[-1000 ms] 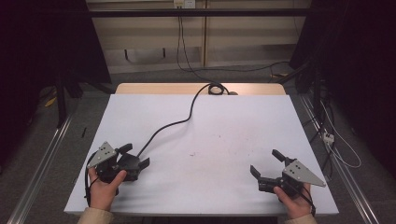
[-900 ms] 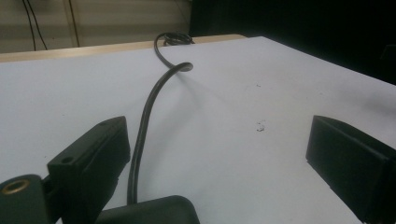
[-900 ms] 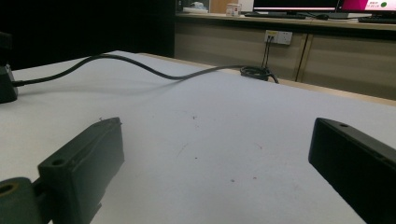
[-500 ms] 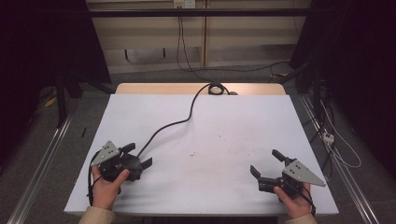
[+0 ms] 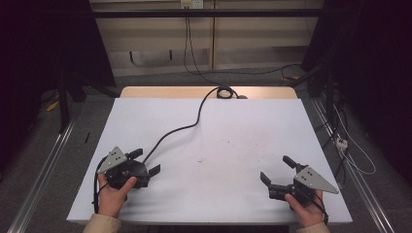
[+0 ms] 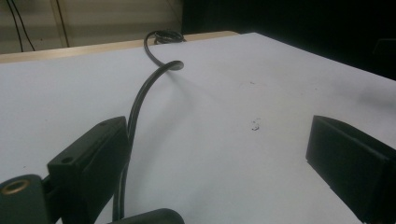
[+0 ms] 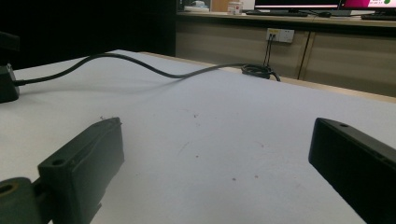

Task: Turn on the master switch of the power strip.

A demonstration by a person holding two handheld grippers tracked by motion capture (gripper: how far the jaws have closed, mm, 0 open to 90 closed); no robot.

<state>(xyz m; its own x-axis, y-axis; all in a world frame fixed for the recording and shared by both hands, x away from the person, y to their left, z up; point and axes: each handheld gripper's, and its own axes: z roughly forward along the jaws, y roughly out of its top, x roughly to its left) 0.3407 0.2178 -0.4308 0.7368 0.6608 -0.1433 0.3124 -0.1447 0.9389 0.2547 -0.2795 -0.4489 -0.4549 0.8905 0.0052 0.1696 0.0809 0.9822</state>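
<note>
My left gripper (image 5: 144, 162) rests low on the near left part of the white table (image 5: 233, 126), held in my left hand (image 5: 114, 191); its jaws stand wide apart and hold nothing. Its grey three-cornered plate (image 5: 114, 158) faces up, and its black cable (image 5: 182, 128) trails away across the tabletop in a loose curve toward the far edge, where it ends in a small coil (image 5: 224, 91). In the left gripper view the same cable (image 6: 140, 98) runs just beside the left-hand jaw and bends off toward the far edge, while bare tabletop with a few dark specks (image 6: 255, 124) lies between the jaws.

My right gripper (image 5: 276, 169) sits at the near right part of the table, held in my right hand (image 5: 306, 208), well apart from the left one; its jaws are likewise spread wide, with nothing between them, and its grey plate (image 5: 316, 180) points outward to the right. In the right gripper view the open jaws frame empty white surface, and the cable (image 7: 140, 65) crosses the far part of the table to the coil (image 7: 256, 70).

Beyond the table stands a low wall with a socket (image 7: 278, 34), and dark floor surrounds the table on both sides
</note>
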